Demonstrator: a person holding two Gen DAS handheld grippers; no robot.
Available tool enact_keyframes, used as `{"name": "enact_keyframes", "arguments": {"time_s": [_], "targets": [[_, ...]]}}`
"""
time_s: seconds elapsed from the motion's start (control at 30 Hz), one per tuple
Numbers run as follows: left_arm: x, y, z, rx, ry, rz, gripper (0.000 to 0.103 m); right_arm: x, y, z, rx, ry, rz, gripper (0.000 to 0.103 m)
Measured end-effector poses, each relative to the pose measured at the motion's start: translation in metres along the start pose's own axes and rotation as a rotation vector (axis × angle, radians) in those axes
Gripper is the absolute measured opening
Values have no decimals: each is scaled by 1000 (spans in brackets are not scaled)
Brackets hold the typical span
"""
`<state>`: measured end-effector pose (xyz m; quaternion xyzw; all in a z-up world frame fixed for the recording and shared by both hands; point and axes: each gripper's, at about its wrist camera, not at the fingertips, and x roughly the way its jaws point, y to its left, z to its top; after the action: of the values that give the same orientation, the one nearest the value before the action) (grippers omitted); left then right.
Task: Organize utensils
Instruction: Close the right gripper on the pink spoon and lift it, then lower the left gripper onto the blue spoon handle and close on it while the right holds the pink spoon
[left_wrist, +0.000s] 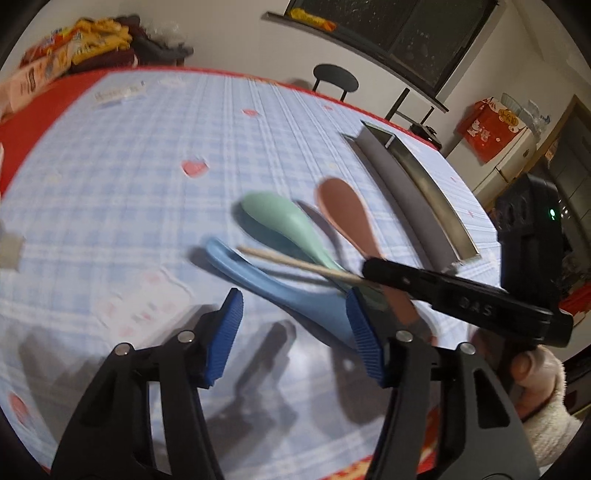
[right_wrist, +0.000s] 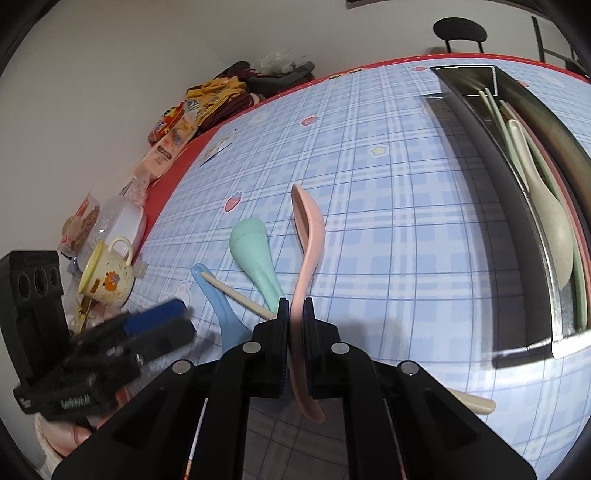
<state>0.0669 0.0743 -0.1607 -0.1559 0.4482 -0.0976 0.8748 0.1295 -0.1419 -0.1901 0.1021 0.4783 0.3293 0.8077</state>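
Observation:
In the right wrist view my right gripper is shut on the handle of a pink spoon, bowl pointing away. Left of it a green spoon, a blue spoon and a beige chopstick lie on the checked tablecloth. In the left wrist view my left gripper stands open over the blue spoon, whose handle runs close by the right blue pad. The chopstick crosses the green spoon. The right gripper holds the pink spoon.
A long metal tray at the right holds a beige spoon and other utensils. A mug and snack packets crowd the table's left edge. Another beige utensil end lies near the front. A black chair stands beyond the table.

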Motion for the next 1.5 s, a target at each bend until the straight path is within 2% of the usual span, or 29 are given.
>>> {"name": "enact_keyframes", "arguments": {"time_s": [0.13, 0.2, 0.33, 0.5, 0.6, 0.8, 0.93, 1.13, 1.3, 1.5], "targets": [[12, -4, -7, -95, 31, -28, 56, -1, -4, 4, -35, 9, 16, 8], [16, -5, -8, -144, 19, -13, 54, -3, -8, 5, -38, 2, 33, 8], [21, -11, -5, -167, 2, 44, 52, -7, -21, 3, -5, -24, 104, 8], [30, -23, 2, -140, -5, 115, 52, -23, -34, 9, 49, -65, 203, 8], [32, -26, 3, -132, -16, 130, 51, -35, -37, 10, 50, -110, 187, 8], [34, -28, 6, -134, -24, 146, 49, -35, -49, 11, 100, -101, 193, 8], [34, -31, 3, -124, -40, 160, 53, -38, -48, 9, 92, -107, 198, 8], [39, -55, -10, -17, -65, 273, 52, -38, -48, 10, 94, -117, 183, 8], [37, -55, -12, -9, -59, 259, 50, -39, -50, 11, 101, -125, 178, 8], [26, -44, -17, -56, -52, 204, 40, -39, -51, 11, 96, -124, 181, 8]]}}
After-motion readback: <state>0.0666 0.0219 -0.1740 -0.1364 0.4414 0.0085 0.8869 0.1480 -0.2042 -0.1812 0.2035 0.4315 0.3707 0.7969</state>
